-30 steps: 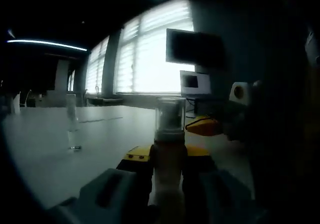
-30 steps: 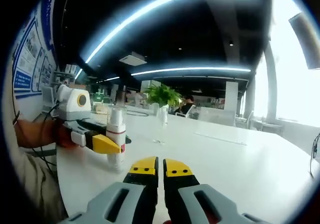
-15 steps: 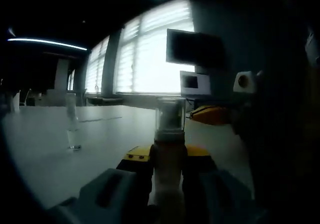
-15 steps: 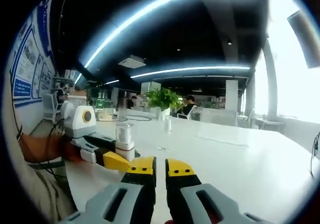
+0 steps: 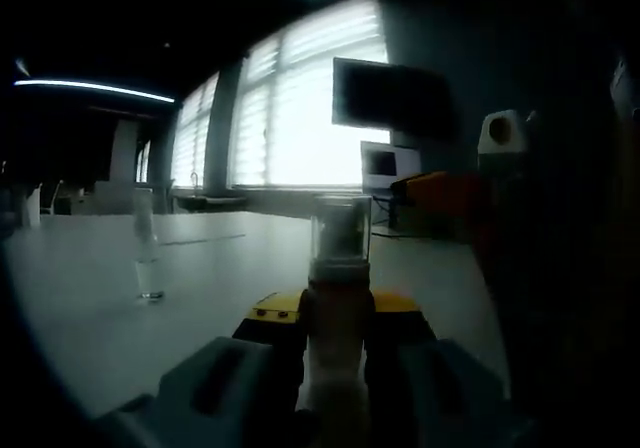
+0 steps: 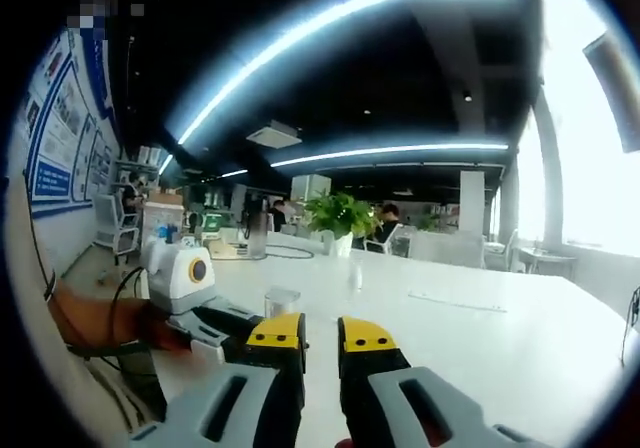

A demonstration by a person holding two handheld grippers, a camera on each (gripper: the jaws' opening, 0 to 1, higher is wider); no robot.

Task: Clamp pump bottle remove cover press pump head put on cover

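My left gripper (image 5: 337,316) is shut on the body of a pale pump bottle (image 5: 338,318) that stands upright between its yellow-tipped jaws. The bottle's clear cover (image 5: 341,230) sits on top. My right gripper (image 5: 438,192) hangs to the right of the cover and slightly above it, apart from it. In the right gripper view my right gripper (image 6: 322,334) has its jaws a narrow gap apart with nothing between them. The cover's top (image 6: 281,301) peeks out just behind its left jaw, beside the left gripper (image 6: 215,313), which a hand holds.
The white table (image 6: 490,343) stretches wide ahead. A small clear glass (image 5: 148,258) stands on it to the left of the bottle. A potted plant (image 6: 342,213) and seated people are at the far end. A dark monitor (image 5: 390,93) hangs by the bright windows.
My right gripper has risen and its jaws have parted a little. The bottle and left gripper now sit lower in its view. The left gripper has kept still on the bottle.
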